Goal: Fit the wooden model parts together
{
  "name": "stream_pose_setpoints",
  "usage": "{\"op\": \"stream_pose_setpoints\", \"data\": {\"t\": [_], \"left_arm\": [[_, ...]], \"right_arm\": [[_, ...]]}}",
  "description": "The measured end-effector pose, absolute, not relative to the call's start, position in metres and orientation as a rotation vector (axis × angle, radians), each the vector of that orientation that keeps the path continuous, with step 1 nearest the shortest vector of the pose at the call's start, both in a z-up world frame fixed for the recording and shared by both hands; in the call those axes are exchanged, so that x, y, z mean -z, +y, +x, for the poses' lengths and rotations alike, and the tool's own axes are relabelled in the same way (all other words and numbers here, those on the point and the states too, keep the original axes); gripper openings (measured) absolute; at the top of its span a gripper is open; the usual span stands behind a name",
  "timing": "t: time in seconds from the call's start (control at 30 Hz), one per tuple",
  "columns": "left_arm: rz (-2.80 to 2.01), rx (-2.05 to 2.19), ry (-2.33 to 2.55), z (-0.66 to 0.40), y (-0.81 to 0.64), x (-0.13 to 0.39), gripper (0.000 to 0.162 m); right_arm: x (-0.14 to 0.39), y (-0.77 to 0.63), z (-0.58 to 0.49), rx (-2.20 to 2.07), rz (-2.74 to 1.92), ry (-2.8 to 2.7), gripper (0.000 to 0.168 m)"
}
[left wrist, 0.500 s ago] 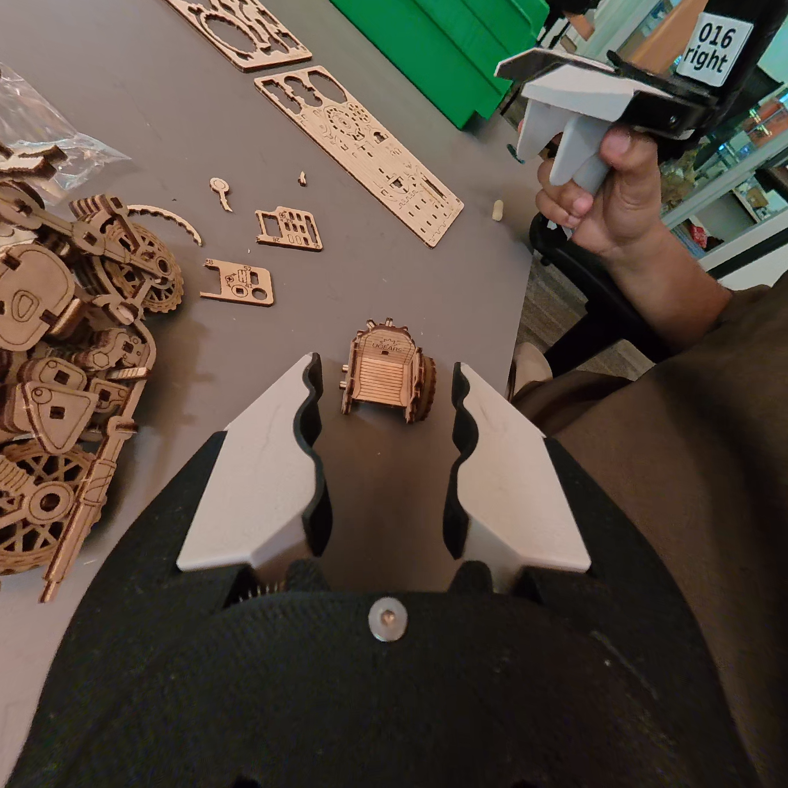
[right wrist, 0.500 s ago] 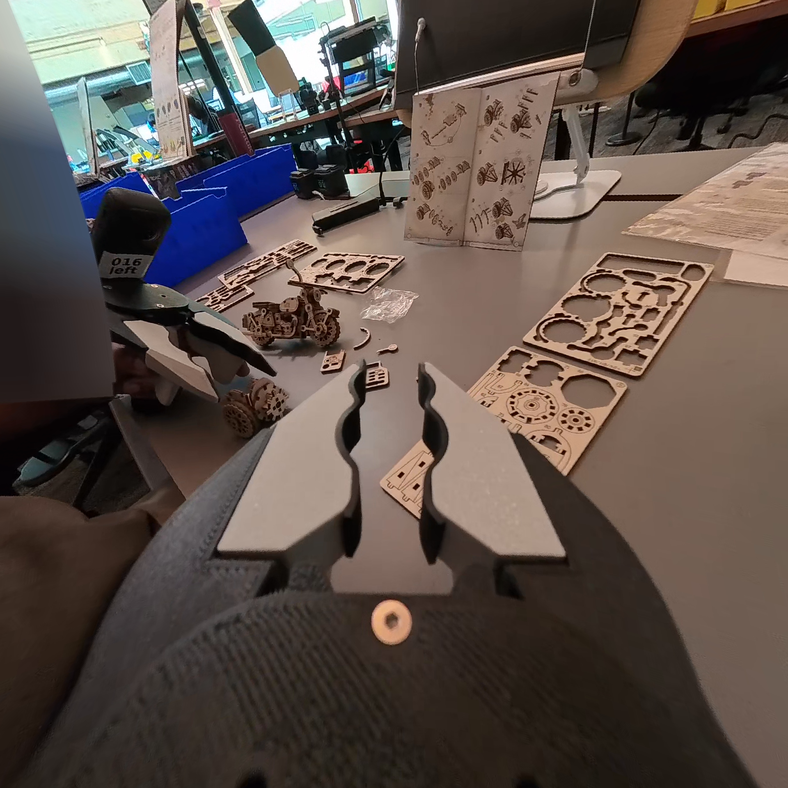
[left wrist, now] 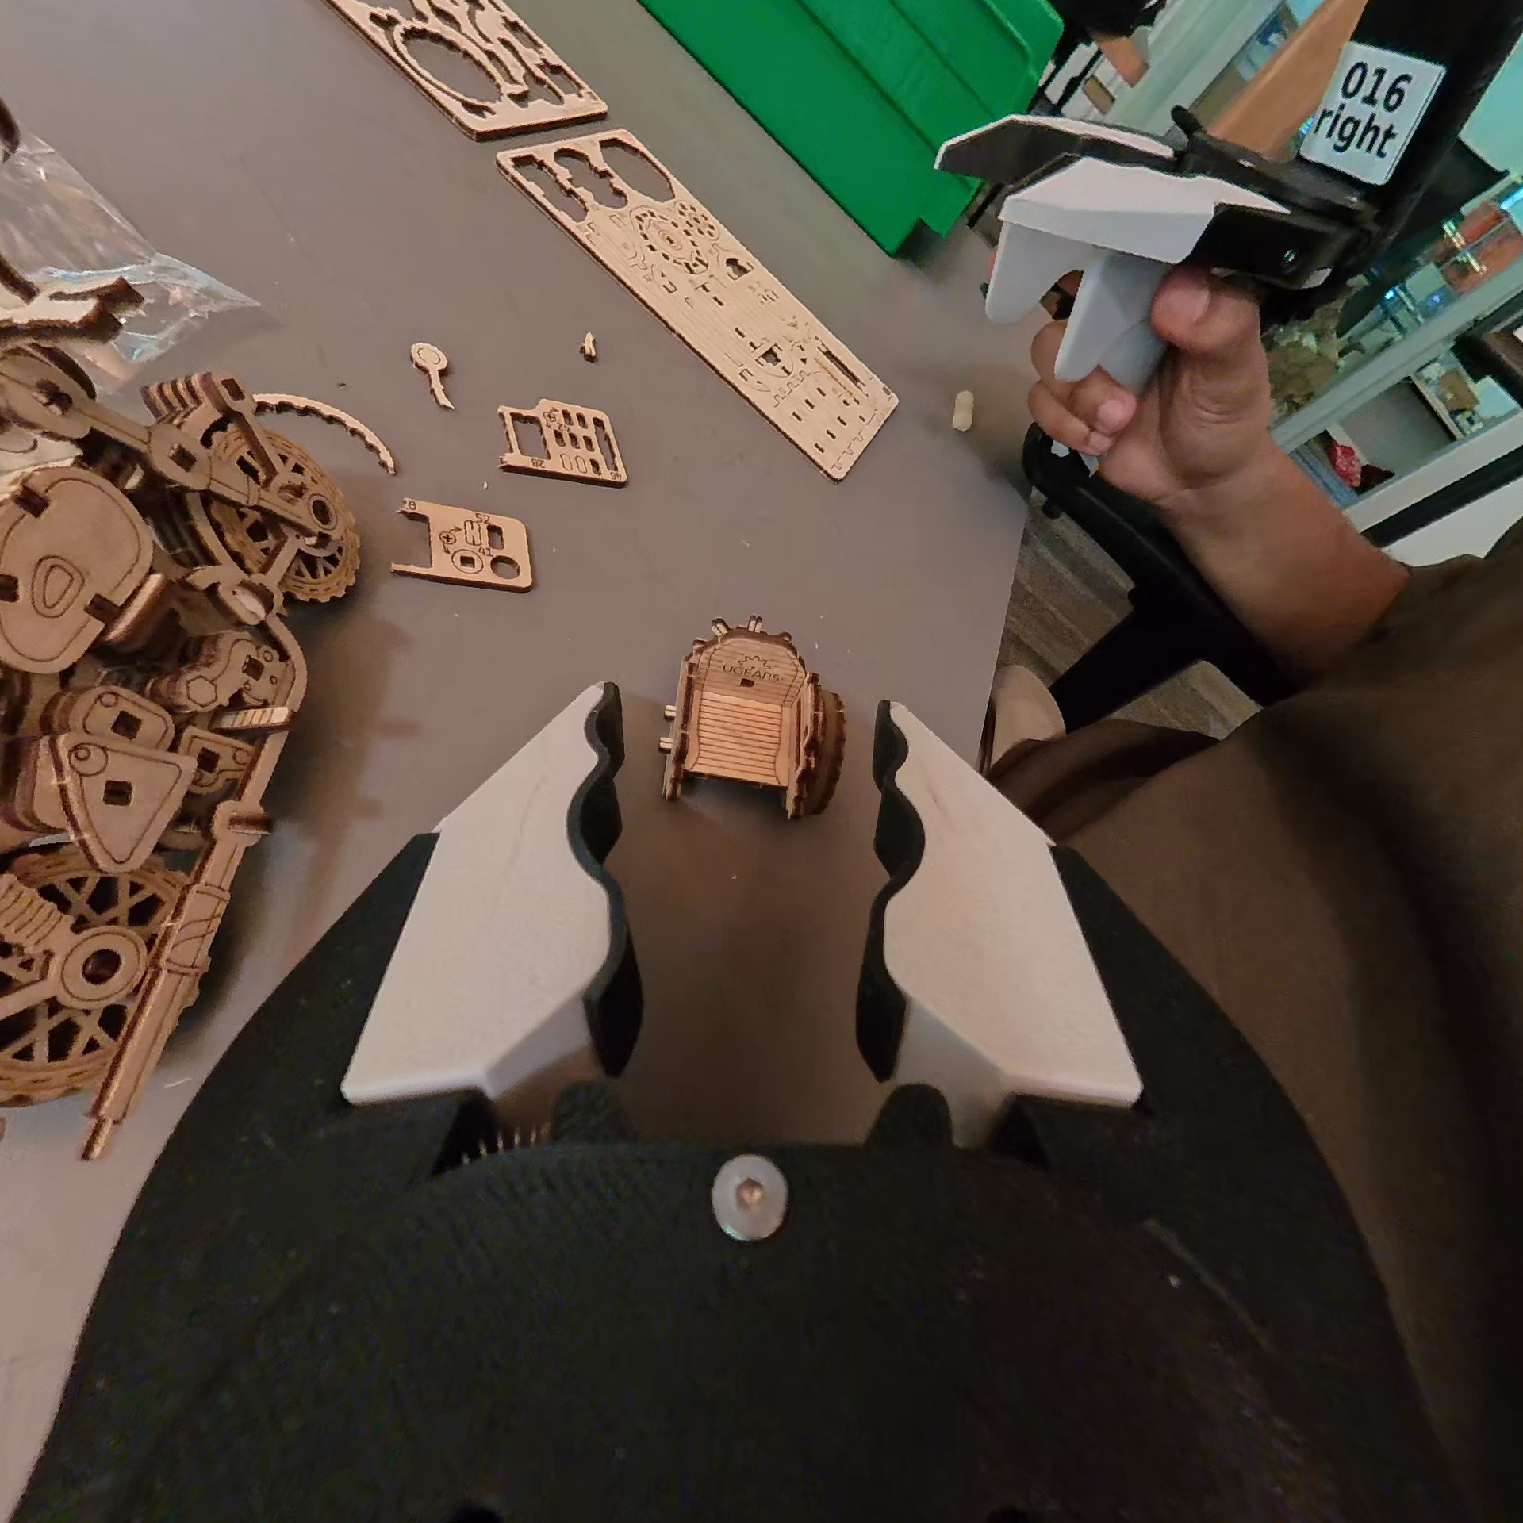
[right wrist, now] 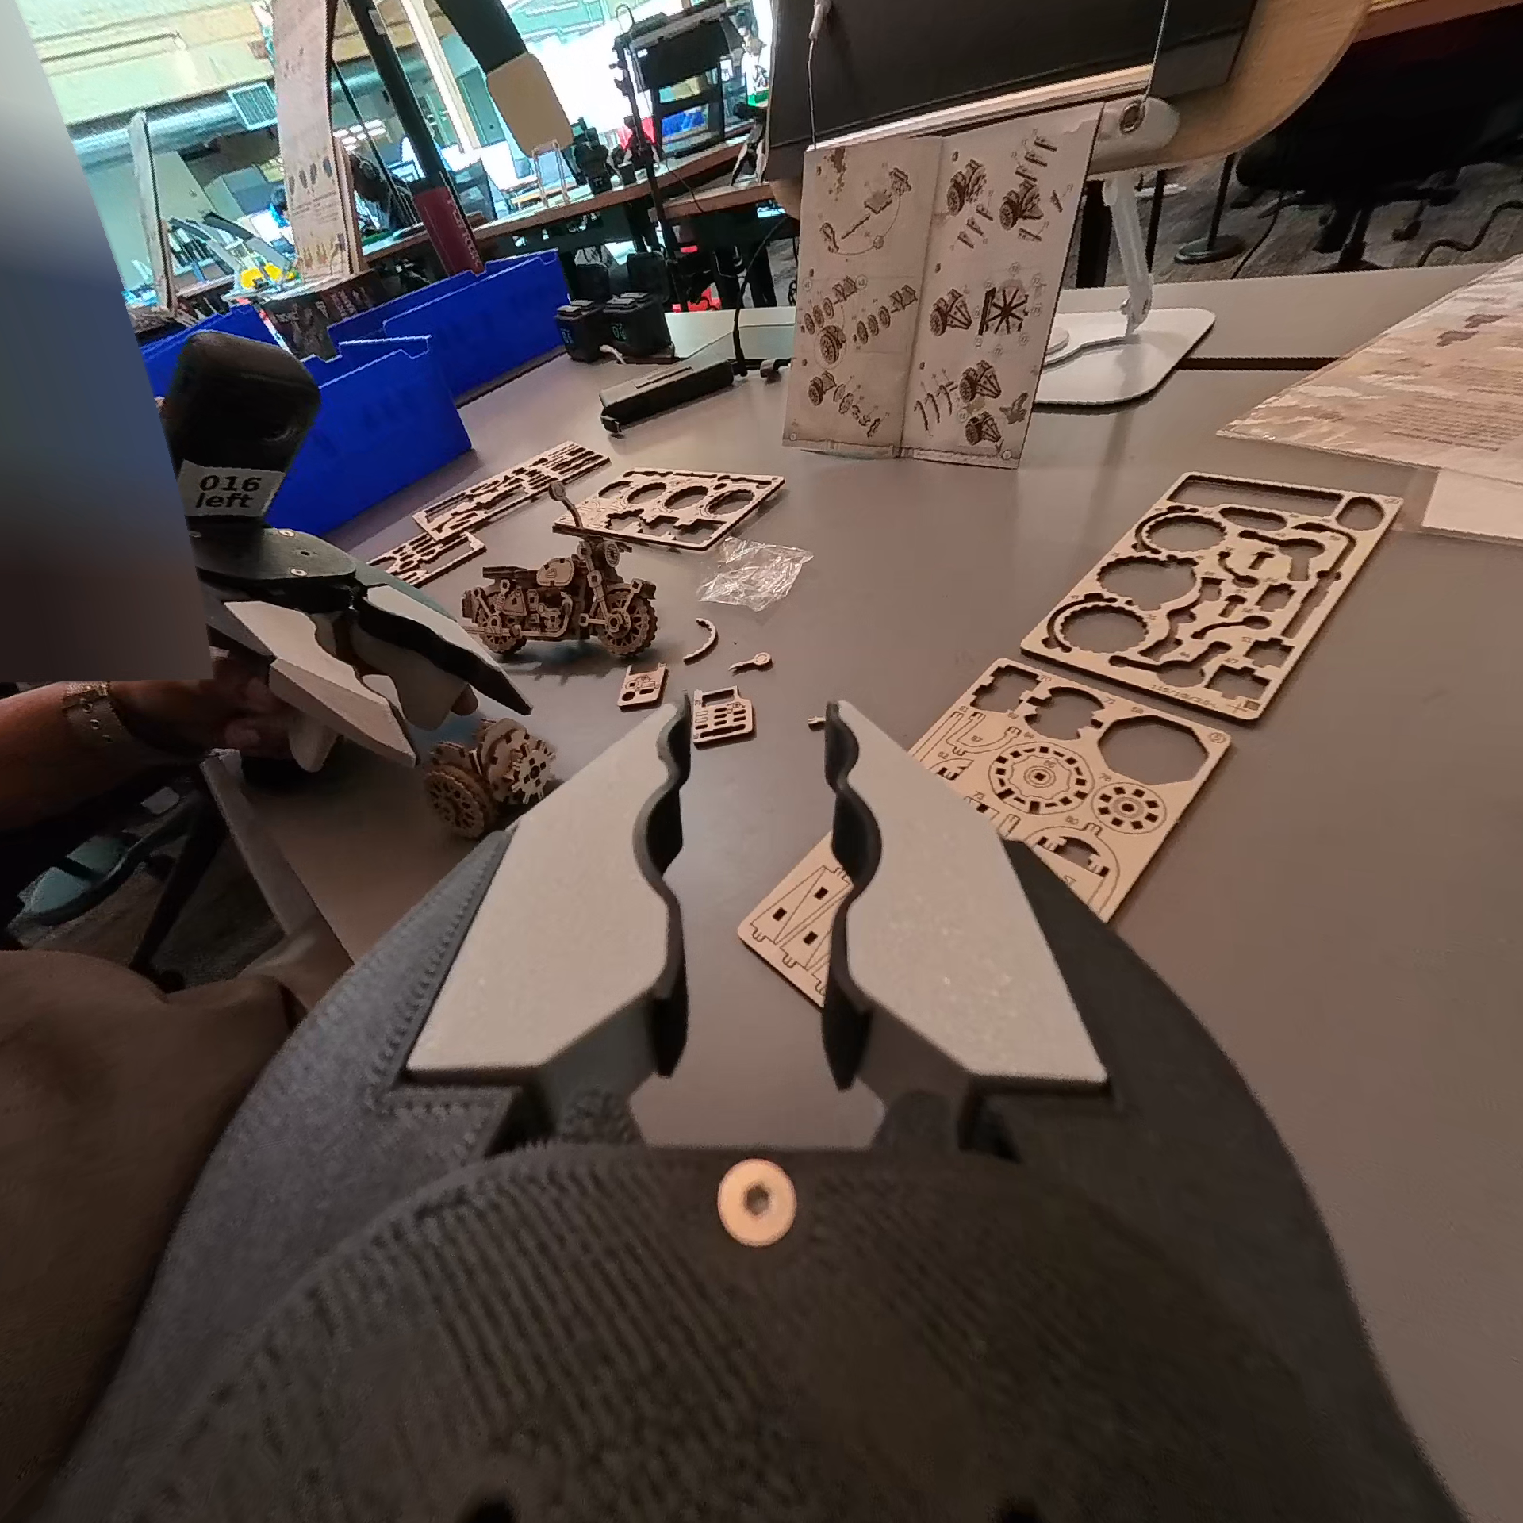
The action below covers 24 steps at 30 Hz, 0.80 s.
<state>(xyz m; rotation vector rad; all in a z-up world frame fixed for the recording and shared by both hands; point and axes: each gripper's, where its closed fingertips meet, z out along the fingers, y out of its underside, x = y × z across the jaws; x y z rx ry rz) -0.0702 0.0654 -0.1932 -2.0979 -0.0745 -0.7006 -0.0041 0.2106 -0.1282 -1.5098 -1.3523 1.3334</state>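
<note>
Wooden motorcycle model (left wrist: 124, 643) stands at the left of the grey table (left wrist: 742, 527) in the left wrist view, a clear plastic bag (left wrist: 74, 247) behind it. To its right lie loose cut pieces: a curved strip (left wrist: 338, 424), a small pin-shaped piece (left wrist: 433, 371) and two small slotted plates (left wrist: 564, 445) (left wrist: 466, 552). Farther right, a long punched-out wooden sheet (left wrist: 700, 297) runs diagonally toward the table's edge. At centre, the left gripper (left wrist: 746, 725), its jaws spread wide and holding nothing, hangs just over a small wooden sub-assembly (left wrist: 750, 725), a slatted box with a gear wheel on its side, which sits on the table near the front edge, between and just beyond the fingertips, touching neither. At upper right, a hand (left wrist: 1170, 412) holds the right gripper (left wrist: 1014, 173) in the air off the table's edge, in front of a green bin (left wrist: 849, 91).

From the right wrist view, the left gripper (right wrist: 461, 700) hovers at left over the sub-assembly (right wrist: 486, 779), the motorcycle (right wrist: 560, 606) beyond it. The right gripper (right wrist: 758, 717) at centre has its jaws apart and empty, above the table. Right of it lie two wooden sheets (right wrist: 1071, 791) (right wrist: 1220, 593), with an open instruction booklet (right wrist: 931, 288) standing behind.
</note>
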Motion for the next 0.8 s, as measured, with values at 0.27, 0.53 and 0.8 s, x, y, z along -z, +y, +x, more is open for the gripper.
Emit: {"op": "stream_pose_setpoints", "data": {"t": [0.27, 0.53, 0.8], "left_arm": [[-2.097, 0.701, -0.083, -0.0712, 0.0655, 0.1933, 0.060], [-2.097, 0.701, -0.084, -0.0712, 0.0654, 0.1932, 0.060], [-2.097, 0.702, -0.088, -0.0715, 0.0653, 0.1933, 0.059]], "right_arm": [[0.1291, 0.2095, -0.0044, -1.334, -1.511, -1.356, 0.032], [0.1306, 0.2084, -0.0050, -1.343, -1.521, -1.358, 0.034], [0.1319, 0.2095, -0.0056, -1.346, -1.537, -1.346, 0.036]]}}
